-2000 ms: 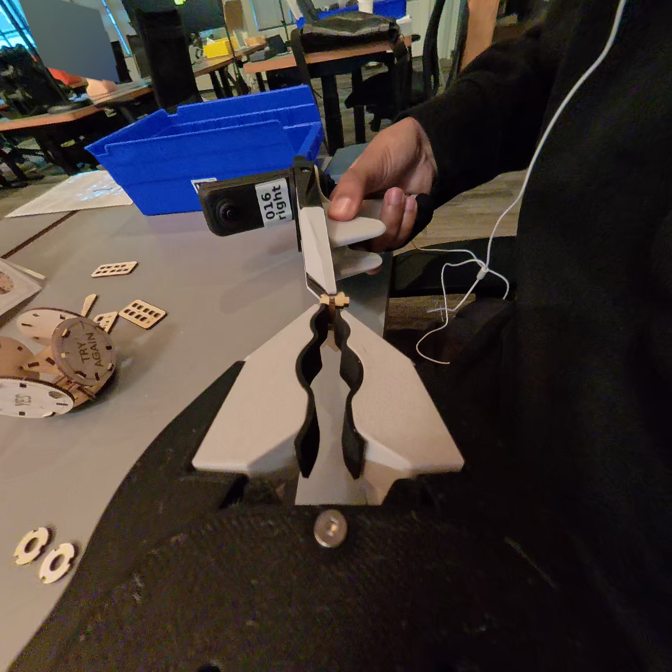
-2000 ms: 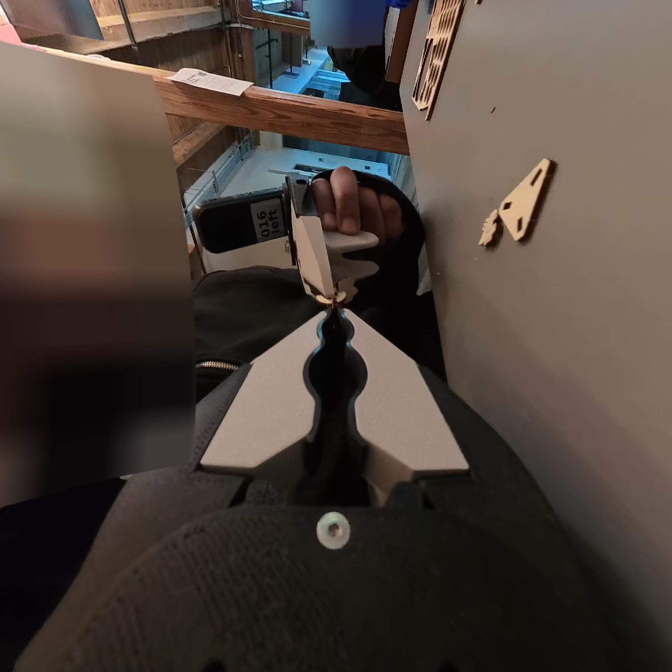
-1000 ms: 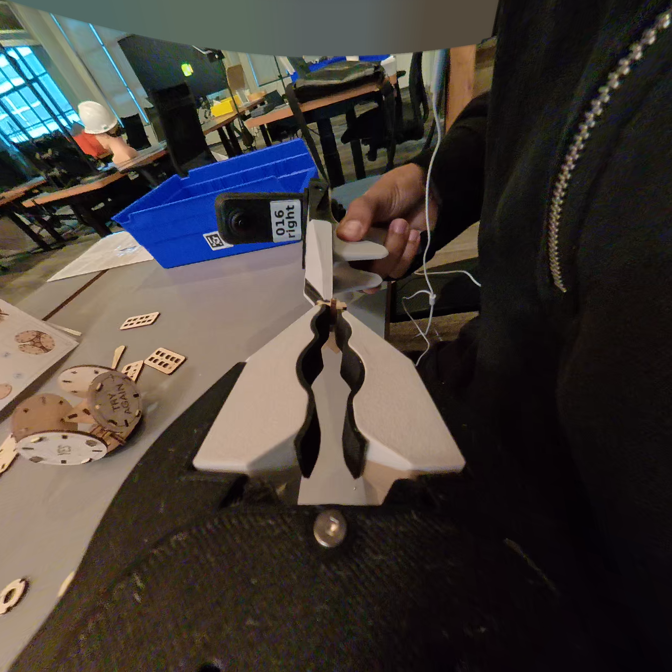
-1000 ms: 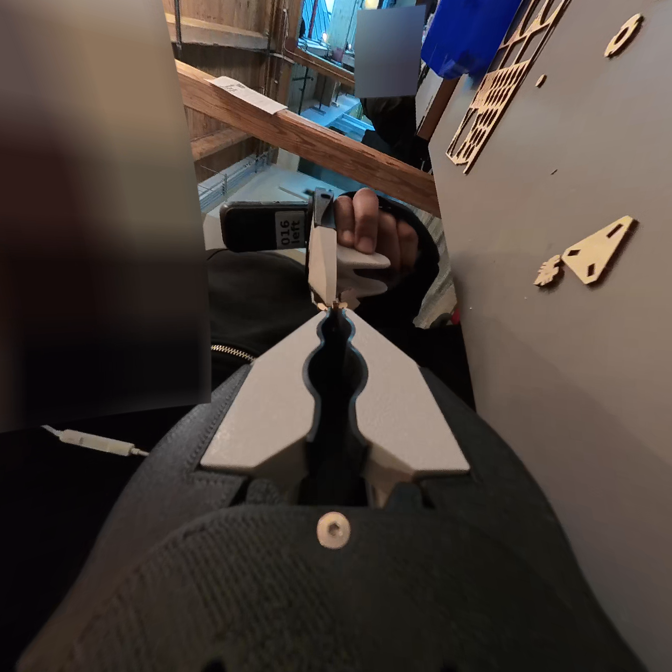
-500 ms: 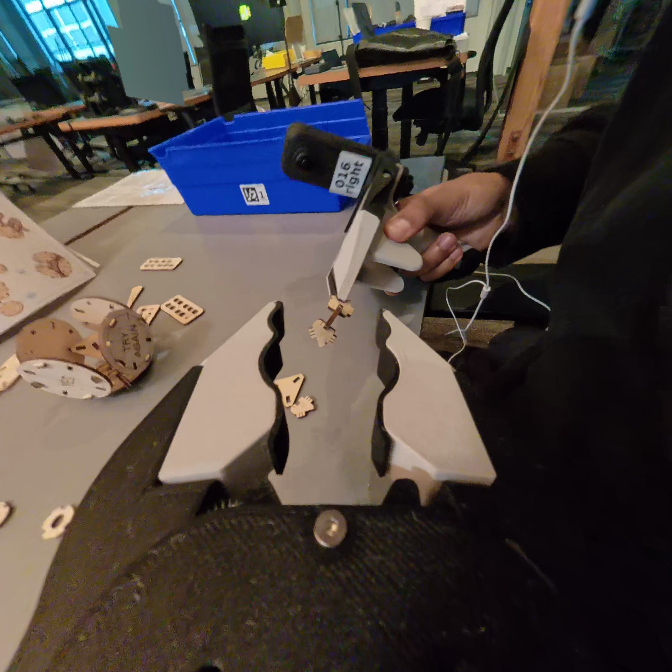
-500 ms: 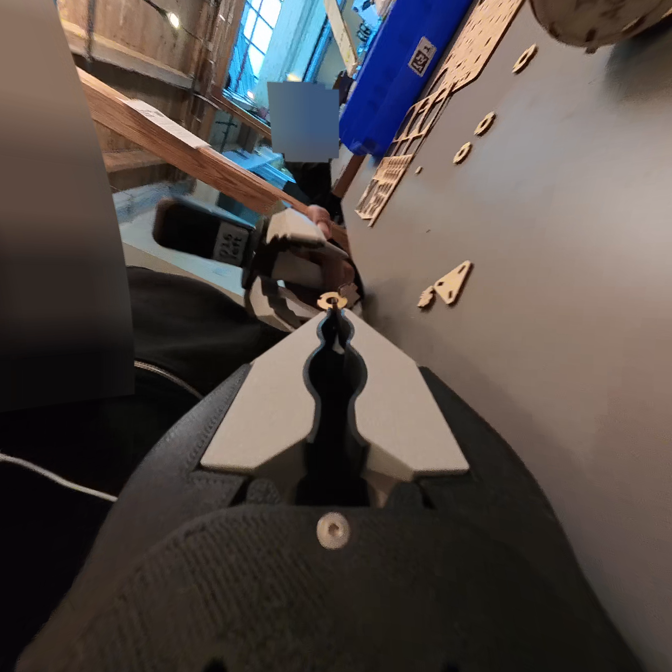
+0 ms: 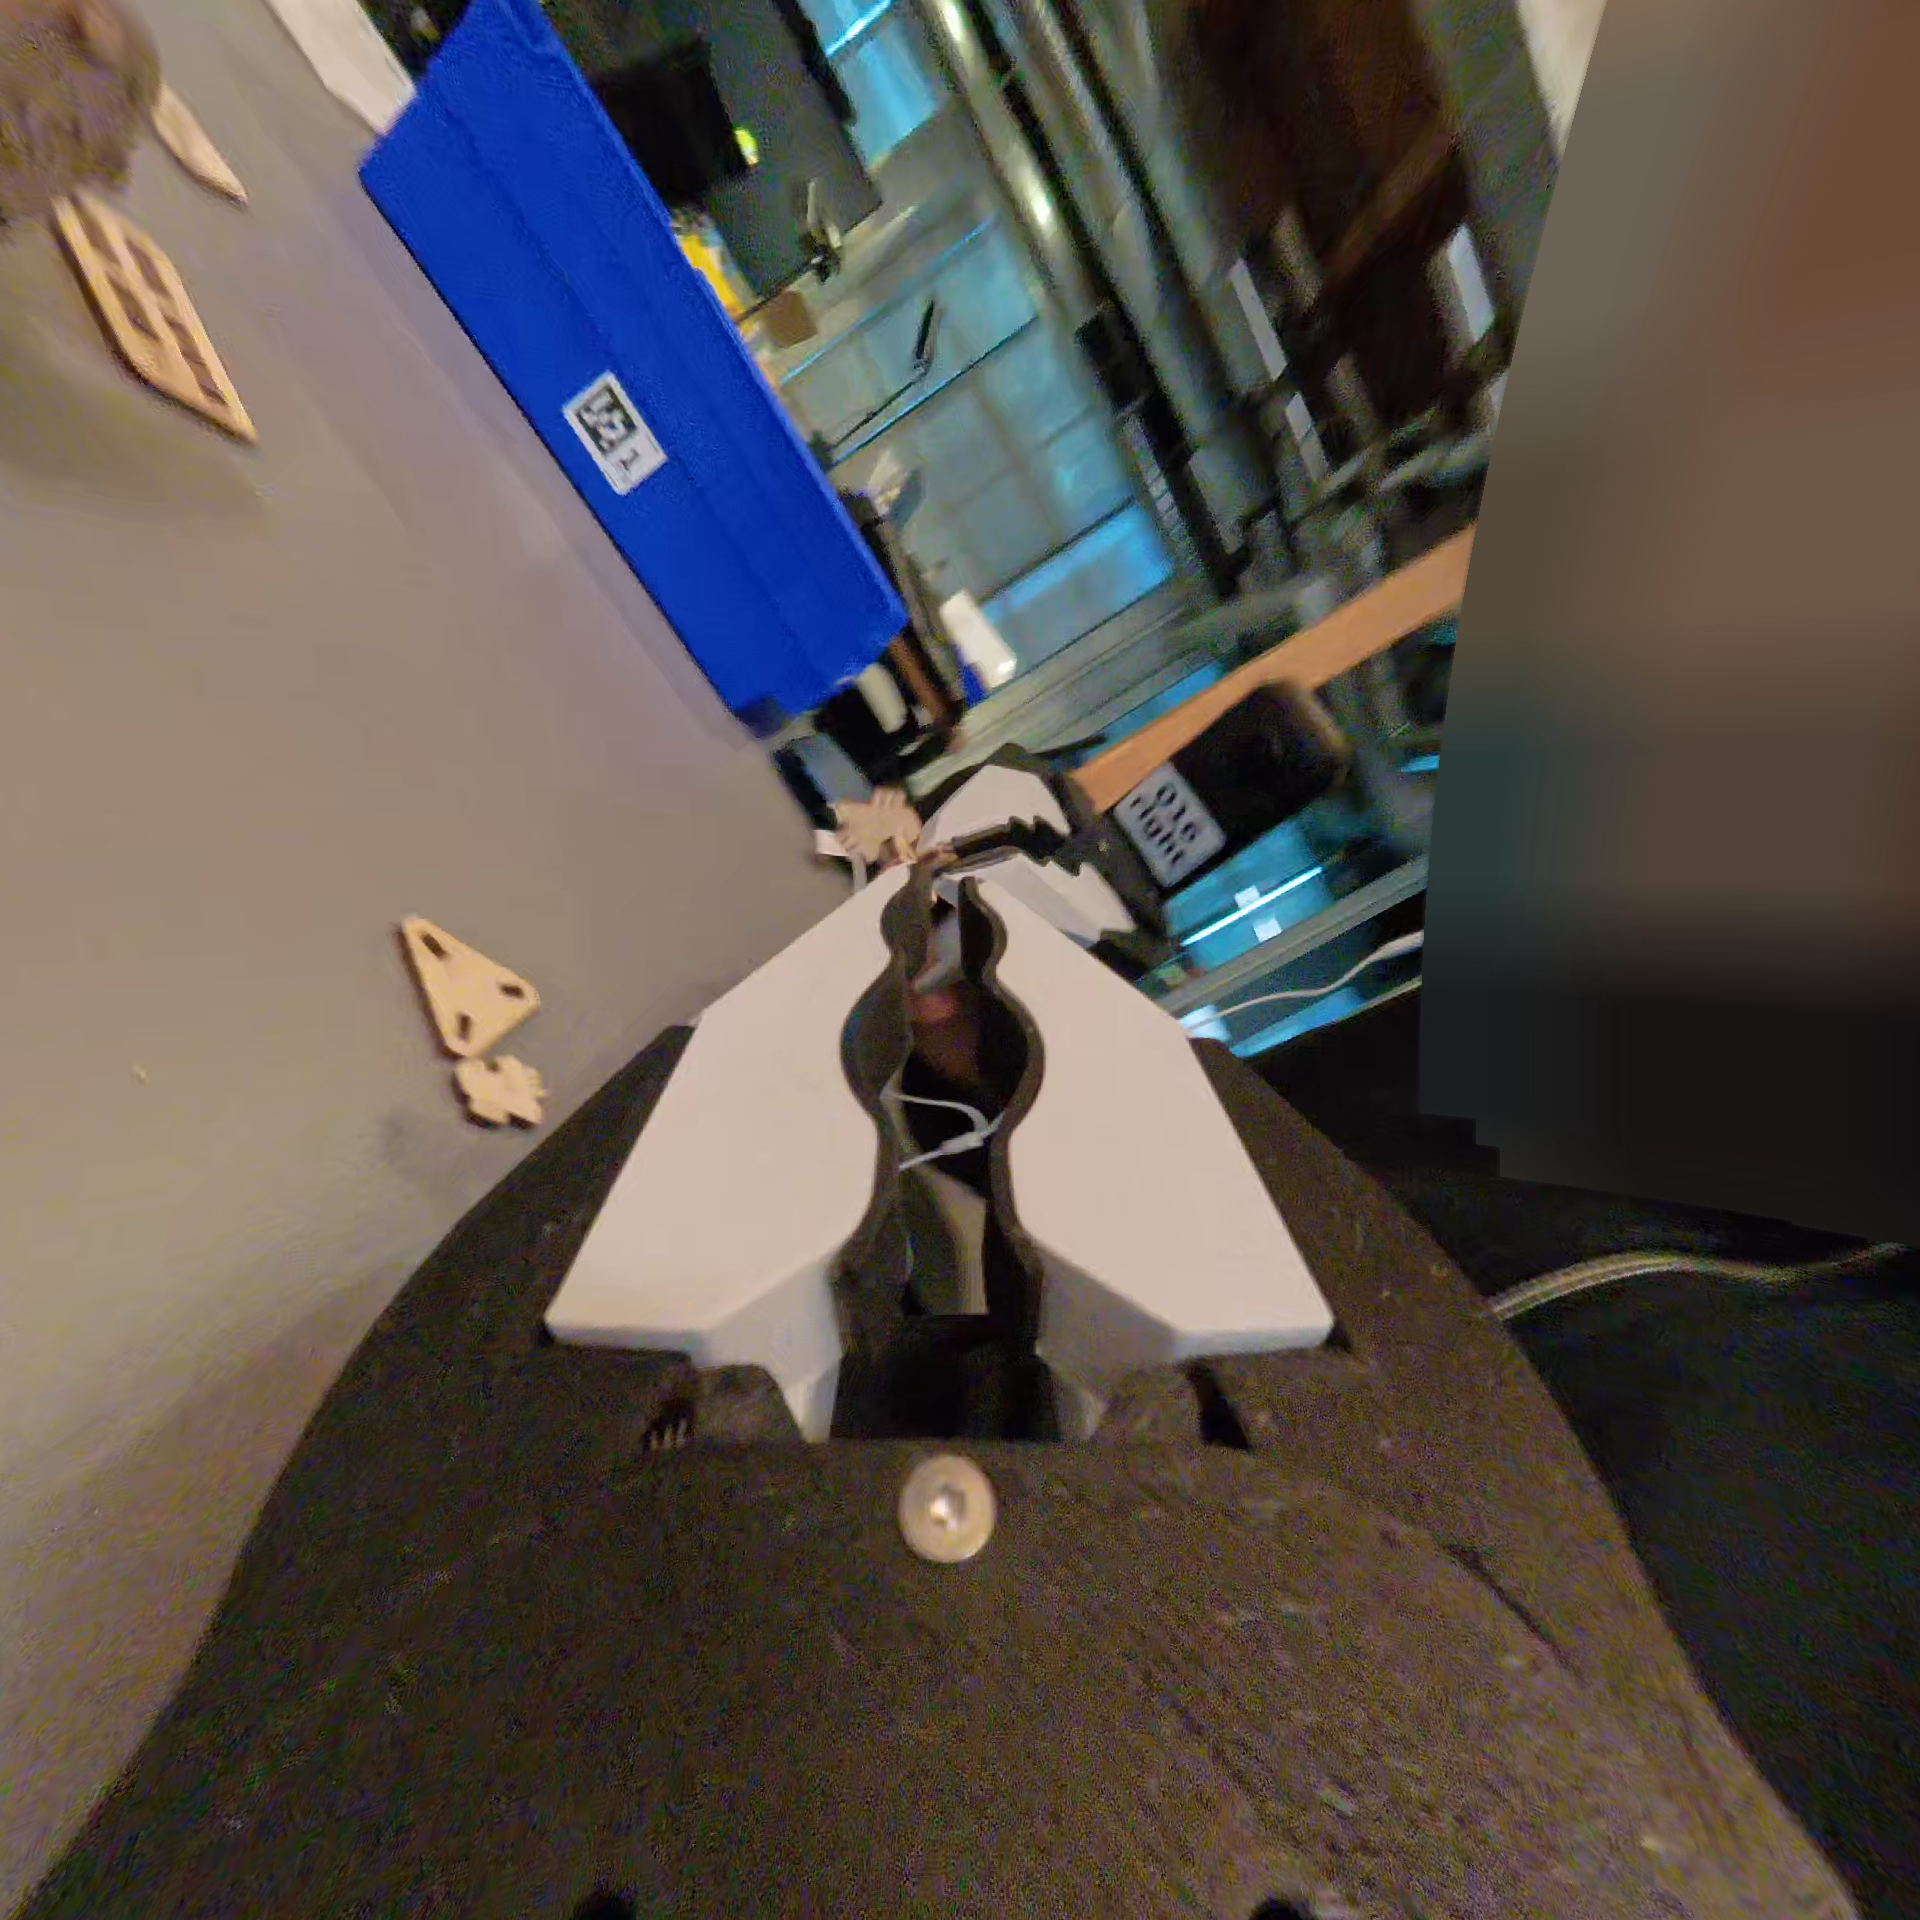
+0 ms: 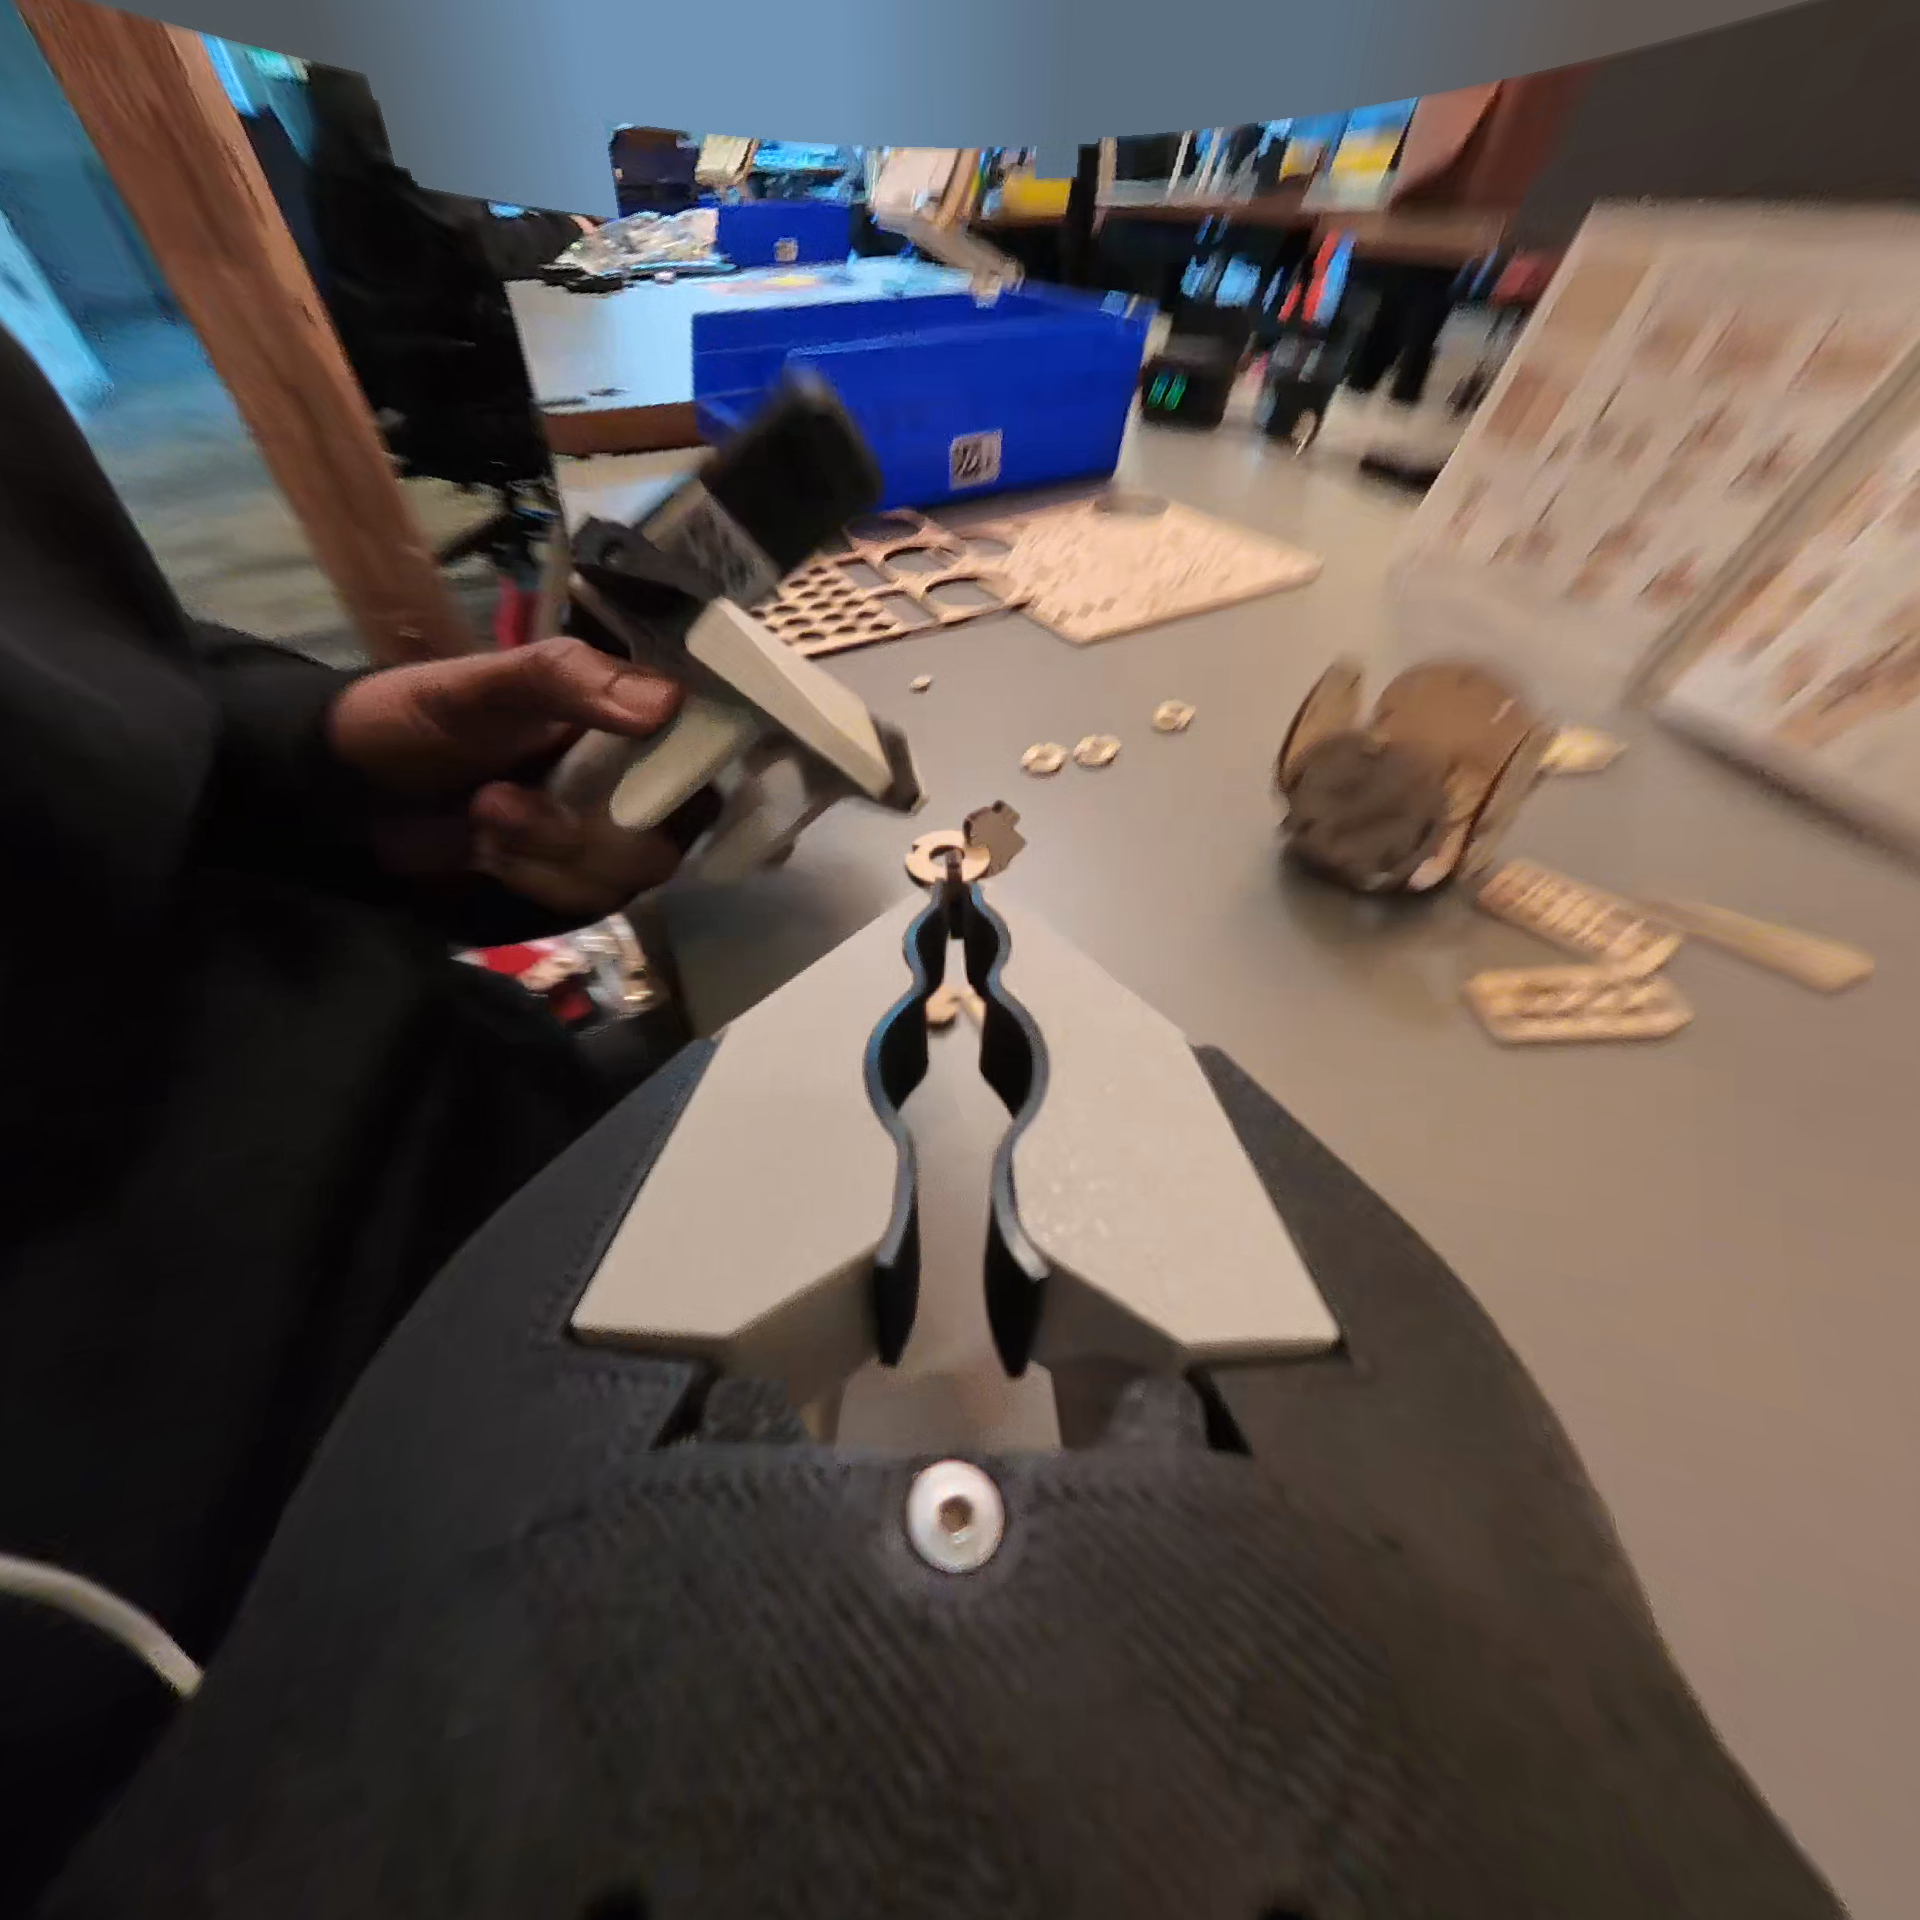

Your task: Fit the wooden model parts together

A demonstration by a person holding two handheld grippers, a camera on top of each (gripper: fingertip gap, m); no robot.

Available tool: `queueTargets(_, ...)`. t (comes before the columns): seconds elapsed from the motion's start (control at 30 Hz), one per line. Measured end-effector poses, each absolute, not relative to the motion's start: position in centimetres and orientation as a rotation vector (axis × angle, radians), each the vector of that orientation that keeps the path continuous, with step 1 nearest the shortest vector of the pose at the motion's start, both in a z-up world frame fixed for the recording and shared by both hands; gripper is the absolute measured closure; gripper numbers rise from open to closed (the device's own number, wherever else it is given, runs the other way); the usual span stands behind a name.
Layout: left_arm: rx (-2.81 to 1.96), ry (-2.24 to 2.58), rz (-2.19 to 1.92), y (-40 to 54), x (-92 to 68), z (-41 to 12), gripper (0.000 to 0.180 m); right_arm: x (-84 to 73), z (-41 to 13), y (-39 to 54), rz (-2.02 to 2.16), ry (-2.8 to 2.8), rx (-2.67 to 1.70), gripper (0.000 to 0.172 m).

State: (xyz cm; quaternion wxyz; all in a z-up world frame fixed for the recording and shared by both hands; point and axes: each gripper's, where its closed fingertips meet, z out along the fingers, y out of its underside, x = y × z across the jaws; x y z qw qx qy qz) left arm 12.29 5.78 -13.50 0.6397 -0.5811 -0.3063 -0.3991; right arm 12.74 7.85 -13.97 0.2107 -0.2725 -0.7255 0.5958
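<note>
One blue bin is seen on the grey table – its contents hidden. The right gripper is clamped on a small wooden piece; the left gripper stands narrow, nothing plainly gripped.

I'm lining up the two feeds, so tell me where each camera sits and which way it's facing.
Left wrist view: on the left hand-held gripper, rolled sideways, facing along the grey table toward the blue bin; dark clothing shows.
Right wrist view: on the right hand-held gripper, level, facing across the table; the left hand and sleeve show.
Shared: table, blue bin, and each view catches the other hand-held gripper.
</note>
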Motion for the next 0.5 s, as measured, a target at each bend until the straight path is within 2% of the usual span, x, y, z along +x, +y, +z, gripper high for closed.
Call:
queueTargets(0.1, -1.168, -0.754, -1.107, 5.7, 12.6, -13.1, 0.175, 13.1, -13.3, 7.5, 1.538, -1.969, -0.574, 0.172)
queueTargets(0.17, -1.114, -0.748, -1.176, 5.7, 12.9, -12.7, 0.166, 13.3, -13.1, 7.2, 1.457, -1.948, -0.486, 0.171)
queueTargets(0.33, -1.096, -0.710, -1.215, 5.3, 13.3, -12.3, 0.172, 13.9, -12.5, 6.8, 1.360, -1.903, -0.311, 0.171)
queueTargets(0.43, -1.122, -0.733, -1.207, 5.6, 13.4, -12.8, 0.156, 14.1, -12.1, 6.5, 1.328, -1.879, -0.237, 0.171)
queueTargets(0.5, -1.123, -0.719, -1.214, 5.6, 13.7, -12.7, 0.154, 14.3, -12.2, 6.2, 1.297, -1.883, -0.179, 0.171)
